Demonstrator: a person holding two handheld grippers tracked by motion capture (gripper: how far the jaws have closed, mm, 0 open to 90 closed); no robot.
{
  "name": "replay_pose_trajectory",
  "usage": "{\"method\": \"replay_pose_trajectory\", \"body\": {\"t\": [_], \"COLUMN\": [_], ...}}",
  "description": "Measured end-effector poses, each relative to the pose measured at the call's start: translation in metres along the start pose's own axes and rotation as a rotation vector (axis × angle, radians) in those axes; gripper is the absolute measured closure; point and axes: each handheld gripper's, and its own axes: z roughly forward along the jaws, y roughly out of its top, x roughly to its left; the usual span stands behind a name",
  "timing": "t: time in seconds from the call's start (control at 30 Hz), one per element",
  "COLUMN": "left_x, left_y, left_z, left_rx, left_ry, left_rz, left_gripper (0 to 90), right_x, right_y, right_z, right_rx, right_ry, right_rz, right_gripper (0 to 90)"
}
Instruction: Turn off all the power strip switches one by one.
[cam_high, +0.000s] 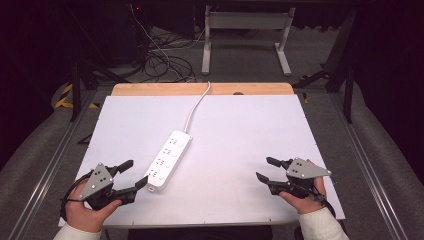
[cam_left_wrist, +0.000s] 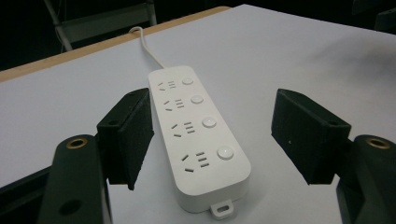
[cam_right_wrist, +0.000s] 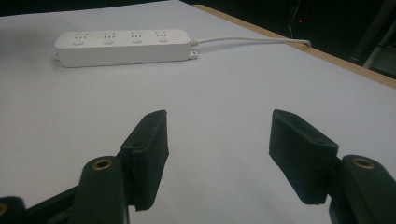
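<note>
A white plastic four-socket power strip (cam_high: 167, 161) lies left of centre on the white bench (cam_high: 240, 150), cord toward the far edge. Left gripper (cam_high: 131, 177) spread just beside its near end; right gripper (cam_high: 265, 168) spread, empty, well apart. The strip looks rigid, light and smooth, best gripped across its narrow sides.

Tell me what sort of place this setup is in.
Probably a lab or recording workshop: a white work table with a power strip, loose cables on grey carpet, dark curtains around, and a metal desk frame behind.

The white bench (cam_high: 240, 150) is evenly lit from above, bright at the frame's centre, while the edges fall into near darkness. Shadows are soft and faint; both gripper views look slightly grainy, with the near black jaws blurred at the bottom.
</note>
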Motion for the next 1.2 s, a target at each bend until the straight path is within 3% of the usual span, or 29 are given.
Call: {"method": "replay_pose_trajectory", "body": {"t": [0.17, 0.6, 0.93, 1.2], "left_x": [0.000, -0.001, -0.001, 0.003], "left_y": [0.000, 0.003, 0.007, 0.016], "left_z": [0.001, 0.000, 0.001, 0.007], "left_rx": [0.005, 0.004, 0.003, 0.039], "left_ry": [-0.005, 0.009, 0.007, -0.006], "left_rz": [-0.008, 0.029, 0.016, 0.008], "left_gripper": [30.0, 29.1, 30.4, 48.3], "right_x": [0.000, 0.001, 0.002, 0.004], "right_y": [0.000, 0.000, 0.000, 0.001], "right_z": [0.000, 0.001, 0.002, 0.003], "right_rx": [-0.001, 0.002, 0.008, 0.010], "right_ry": [0.002, 0.010, 0.011, 0.013], "right_rz": [0.007, -0.009, -0.008, -0.006], "right_gripper": [38.6, 38.8, 38.7, 38.6]}}
